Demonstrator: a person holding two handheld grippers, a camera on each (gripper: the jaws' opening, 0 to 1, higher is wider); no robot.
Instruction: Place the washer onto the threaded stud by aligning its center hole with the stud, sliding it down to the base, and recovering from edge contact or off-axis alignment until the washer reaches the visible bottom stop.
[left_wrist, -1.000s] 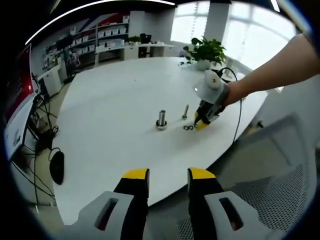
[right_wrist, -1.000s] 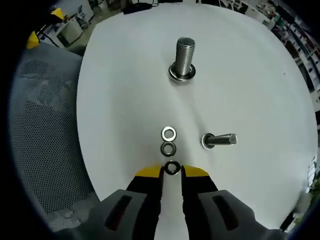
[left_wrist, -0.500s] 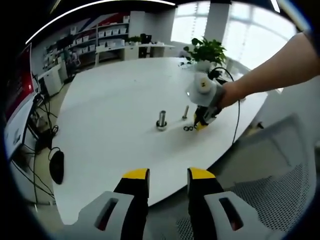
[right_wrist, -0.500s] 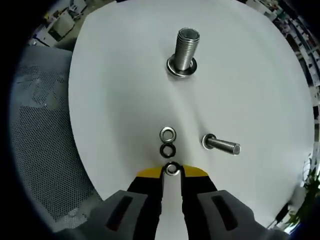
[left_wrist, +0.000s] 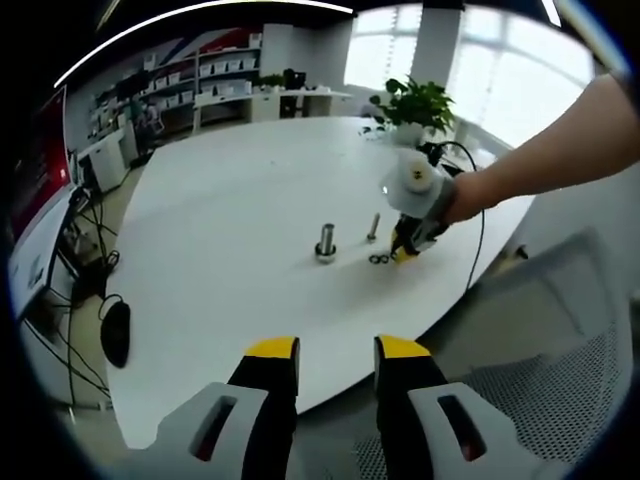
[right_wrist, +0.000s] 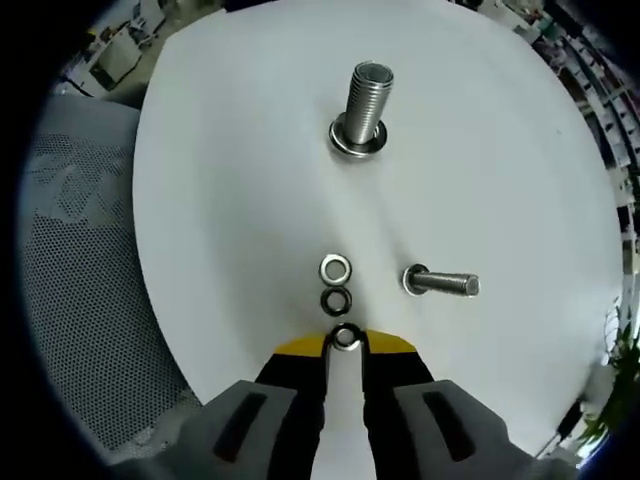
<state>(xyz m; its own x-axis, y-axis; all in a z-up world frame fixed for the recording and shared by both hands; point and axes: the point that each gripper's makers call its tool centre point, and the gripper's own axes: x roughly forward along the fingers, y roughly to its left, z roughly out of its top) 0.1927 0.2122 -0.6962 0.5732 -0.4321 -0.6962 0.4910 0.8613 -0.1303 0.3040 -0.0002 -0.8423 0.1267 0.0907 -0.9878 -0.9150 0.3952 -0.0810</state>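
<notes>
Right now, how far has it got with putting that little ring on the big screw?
Barely begun. The big threaded stud stands upright, with a washer already at its base. The right gripper has its tips around the nearest washer on the table, not lifted. Two more washers lie beyond it. Lifting, aligning and sliding down remain.

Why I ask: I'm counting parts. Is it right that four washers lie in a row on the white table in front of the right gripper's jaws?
Not four. The right gripper view shows three washers in a row on the white table, the nearest between the right gripper's jaws.
</notes>
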